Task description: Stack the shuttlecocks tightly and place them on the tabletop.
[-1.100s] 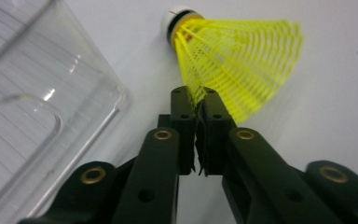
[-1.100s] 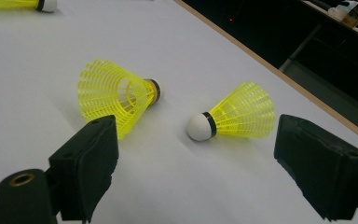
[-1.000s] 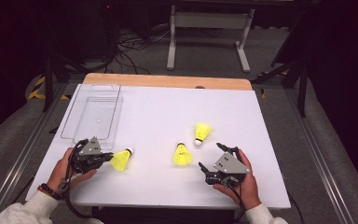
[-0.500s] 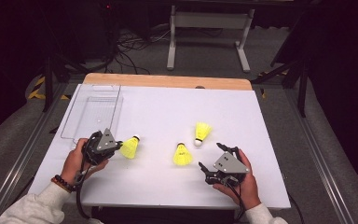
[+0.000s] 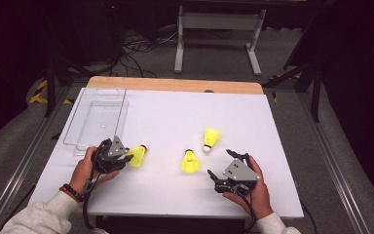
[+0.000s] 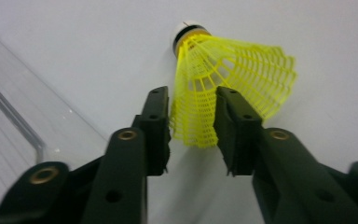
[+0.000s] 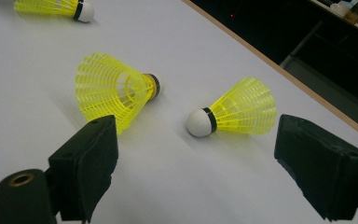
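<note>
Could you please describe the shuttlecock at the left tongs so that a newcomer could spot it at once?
Start at the clear plastic tray on the white table's left side. Just below its near end the left tongs have been opening around a yellow shuttlecock. Unlike the two mid-table shuttlecocks, its skirt sits between tong jaws.

On the table [image 5: 292,146], a clear tray [image 5: 97,119] sits at the upper left of the high view. Just below it, at lower left, lies one shuttlecock [image 5: 137,156] (its skirt between the left gripper's [image 5: 111,157] jaws). A second shuttlecock [image 5: 190,162] lies at centre, a third shuttlecock [image 5: 211,138] just up and right of it. The right gripper [image 5: 220,178] rests at lower right, below both.
</note>
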Available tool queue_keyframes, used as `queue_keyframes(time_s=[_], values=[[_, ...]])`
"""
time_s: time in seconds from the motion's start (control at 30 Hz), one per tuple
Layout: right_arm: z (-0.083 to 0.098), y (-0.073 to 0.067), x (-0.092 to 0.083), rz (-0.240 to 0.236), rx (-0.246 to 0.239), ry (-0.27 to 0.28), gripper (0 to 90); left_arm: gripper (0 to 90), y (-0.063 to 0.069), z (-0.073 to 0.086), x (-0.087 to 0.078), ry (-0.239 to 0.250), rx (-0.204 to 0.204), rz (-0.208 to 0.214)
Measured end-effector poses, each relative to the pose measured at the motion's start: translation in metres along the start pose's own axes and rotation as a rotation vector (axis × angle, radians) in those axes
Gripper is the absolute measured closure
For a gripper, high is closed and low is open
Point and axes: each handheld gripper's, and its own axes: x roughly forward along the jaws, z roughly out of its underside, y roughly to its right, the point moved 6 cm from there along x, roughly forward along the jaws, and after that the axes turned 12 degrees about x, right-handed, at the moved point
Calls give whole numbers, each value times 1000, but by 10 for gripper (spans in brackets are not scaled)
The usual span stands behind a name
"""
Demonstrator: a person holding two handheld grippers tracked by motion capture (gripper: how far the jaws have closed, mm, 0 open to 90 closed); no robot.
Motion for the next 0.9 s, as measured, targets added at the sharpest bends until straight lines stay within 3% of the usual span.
queue_keyframes(time_s=[0.03,0.07,0.1,0.13,0.27,0.3,0.4,0.6,0.7,0.9], values=[[0,0,0,2,0,1,144,612,1,3,1,-20,-1,15],[0,0,0,1,0,0,144,565,5,9,5,-41,-8,61],[0,1,0,1,-1,0,144,543,6,13,6,-52,-14,63],[0,1,-1,1,0,0,144,544,5,16,5,-38,-36,82],[0,1,-1,1,0,1,143,639,4,18,3,-14,-49,97],[0,1,-1,5,-3,4,143,697,4,18,2,-2,-53,107],[-1,1,-1,4,-4,5,144,778,8,12,-2,31,-23,126],[-1,2,-2,6,-2,5,143,809,21,2,-4,54,31,174],[-1,2,-2,8,0,5,143,775,20,-6,-3,63,46,149],[0,2,-1,9,0,1,143,767,17,-20,-2,108,49,142]])
